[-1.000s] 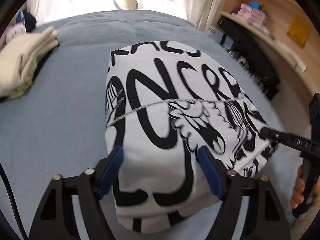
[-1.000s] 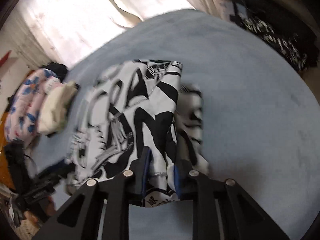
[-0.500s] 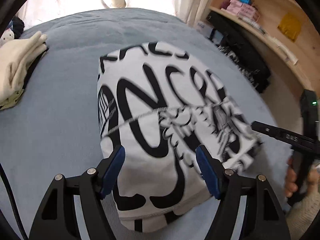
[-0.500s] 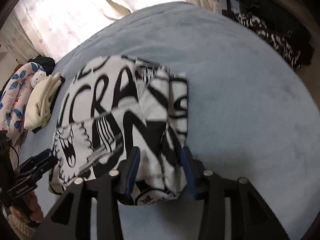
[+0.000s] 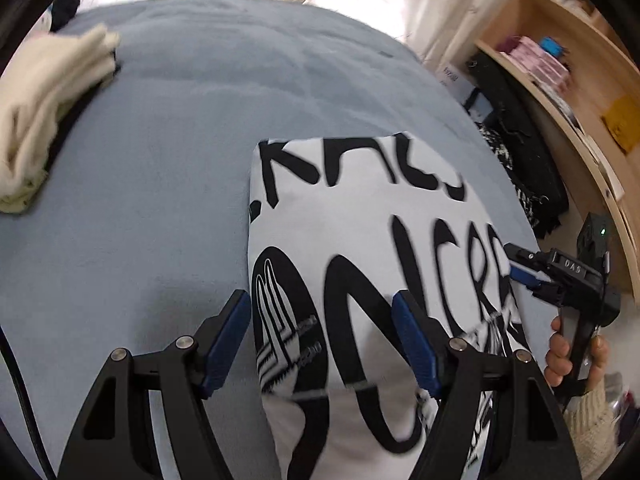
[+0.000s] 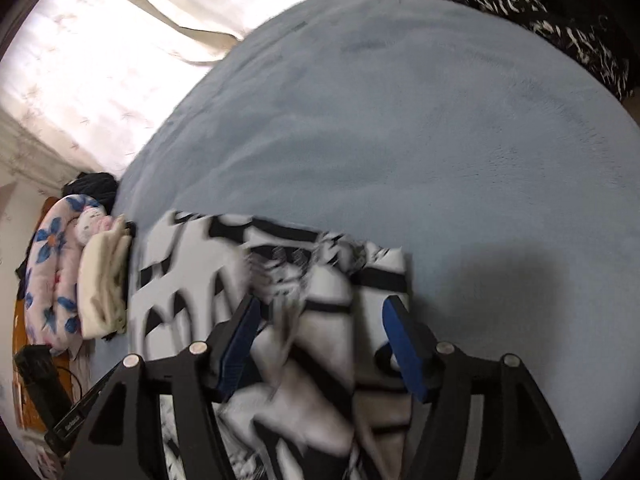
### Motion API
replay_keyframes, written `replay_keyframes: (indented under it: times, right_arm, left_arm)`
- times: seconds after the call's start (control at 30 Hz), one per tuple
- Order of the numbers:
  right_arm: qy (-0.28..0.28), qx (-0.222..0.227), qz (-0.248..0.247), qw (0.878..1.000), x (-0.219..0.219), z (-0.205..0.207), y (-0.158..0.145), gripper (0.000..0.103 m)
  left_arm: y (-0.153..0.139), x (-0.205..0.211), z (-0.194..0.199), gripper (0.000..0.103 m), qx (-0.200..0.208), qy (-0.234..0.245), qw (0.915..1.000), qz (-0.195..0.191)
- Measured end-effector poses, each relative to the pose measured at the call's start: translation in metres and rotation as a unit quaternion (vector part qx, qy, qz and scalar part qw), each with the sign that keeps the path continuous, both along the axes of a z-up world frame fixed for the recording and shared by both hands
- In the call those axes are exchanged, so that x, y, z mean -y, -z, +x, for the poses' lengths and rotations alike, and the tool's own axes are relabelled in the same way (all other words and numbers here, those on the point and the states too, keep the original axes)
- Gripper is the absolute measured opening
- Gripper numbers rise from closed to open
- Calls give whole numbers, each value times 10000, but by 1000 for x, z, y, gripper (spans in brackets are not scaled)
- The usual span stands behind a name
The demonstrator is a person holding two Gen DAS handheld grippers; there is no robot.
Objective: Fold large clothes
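Observation:
A white garment with big black lettering [image 5: 360, 216] lies folded on the blue bed cover [image 5: 160, 160]. My left gripper [image 5: 322, 336] hovers open over its near left edge. One blue pad is over the cover, the other over the cloth. In the left wrist view my right gripper [image 5: 528, 276] is at the garment's right edge, held by a hand [image 5: 560, 356]. In the right wrist view the right gripper [image 6: 322, 340] is blurred. Its jaws are opening, with the rumpled garment [image 6: 320, 320] lying between them and neither pad pressing on it.
Folded cream clothes [image 5: 44, 112] [image 6: 104, 284] lie at the bed's left side beside a floral pillow [image 6: 52, 272]. A wooden shelf [image 5: 560, 80] and a dark black-and-white pile [image 5: 528, 184] stand past the right edge. Wide bare cover stretches beyond the garment.
The right gripper was shut on a fold of the garment; its jaws have spread and let go. Both grippers have shifted sideways, and the left one now sits at the garment's left edge.

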State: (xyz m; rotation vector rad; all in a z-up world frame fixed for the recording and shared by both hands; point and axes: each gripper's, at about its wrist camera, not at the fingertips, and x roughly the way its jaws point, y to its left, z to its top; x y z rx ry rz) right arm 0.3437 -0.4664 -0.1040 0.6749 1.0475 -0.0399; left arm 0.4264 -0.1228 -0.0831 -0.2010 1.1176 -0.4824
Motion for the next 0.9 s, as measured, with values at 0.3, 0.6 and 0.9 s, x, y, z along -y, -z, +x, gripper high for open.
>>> replay_keyframes:
  times: [0.3, 0.6, 0.9]
  right_arm:
    - [-441, 244, -768, 9958, -25, -9, -15, 6]
    - [-355, -323, -1686, 9845, -43, -11, 16, 6]
    - [-97, -106, -2204, 9753, -69, -28, -48, 20]
  left_arm:
    - [3, 29, 5, 70, 111, 232, 9995, 192]
    - [33, 68, -2, 70, 383, 308, 9915, 1204]
    - [-13, 37, -30, 70, 425, 174, 9967, 674]
